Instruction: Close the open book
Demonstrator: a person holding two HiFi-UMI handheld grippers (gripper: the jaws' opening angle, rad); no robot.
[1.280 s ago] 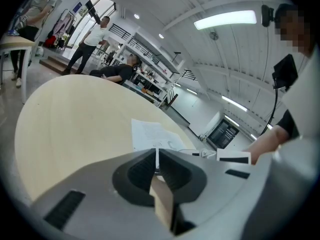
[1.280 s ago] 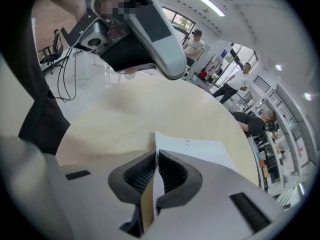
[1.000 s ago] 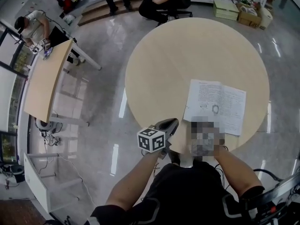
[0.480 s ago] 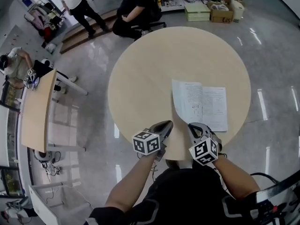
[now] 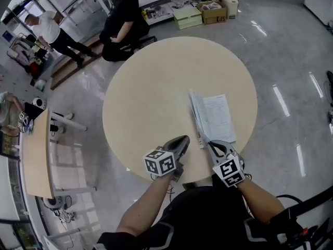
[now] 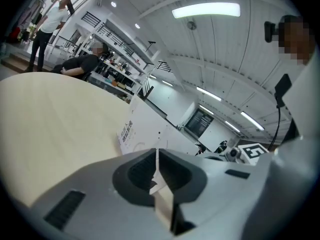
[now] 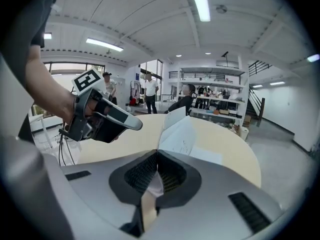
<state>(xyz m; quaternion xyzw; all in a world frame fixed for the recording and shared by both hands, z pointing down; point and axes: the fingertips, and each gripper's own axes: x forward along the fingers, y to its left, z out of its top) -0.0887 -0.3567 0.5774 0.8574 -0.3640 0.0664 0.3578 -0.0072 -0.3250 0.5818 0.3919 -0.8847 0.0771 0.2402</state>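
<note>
An open book (image 5: pixel 217 114) lies on the round beige table (image 5: pixel 151 87), right of centre near the front edge. Its right half lies flat, and its left half (image 5: pixel 196 117) seems to stand partly raised. My right gripper (image 5: pixel 211 144) is shut with nothing in it, its tip at the book's near edge; contact is not clear. In the right gripper view the raised pages (image 7: pixel 181 130) rise just beyond my shut right gripper (image 7: pixel 158 153). My left gripper (image 5: pixel 183 139) is shut and holds nothing, a little left of the book. In the left gripper view a white page (image 6: pixel 134 129) shows ahead of my left gripper (image 6: pixel 156 152).
The table's front edge (image 5: pixel 171 178) lies under both grippers. A person in black (image 5: pixel 122 25) sits beyond the far rim, and another person (image 5: pixel 49 30) stands further left. Cardboard boxes (image 5: pixel 210 12) lie on the floor behind. A narrow side table (image 5: pixel 36 155) stands at the left.
Both grippers have come forward and up over the table's front edge. The right one, hidden before, now shows with its tip at the book. The book looks narrower, its left half raised.
</note>
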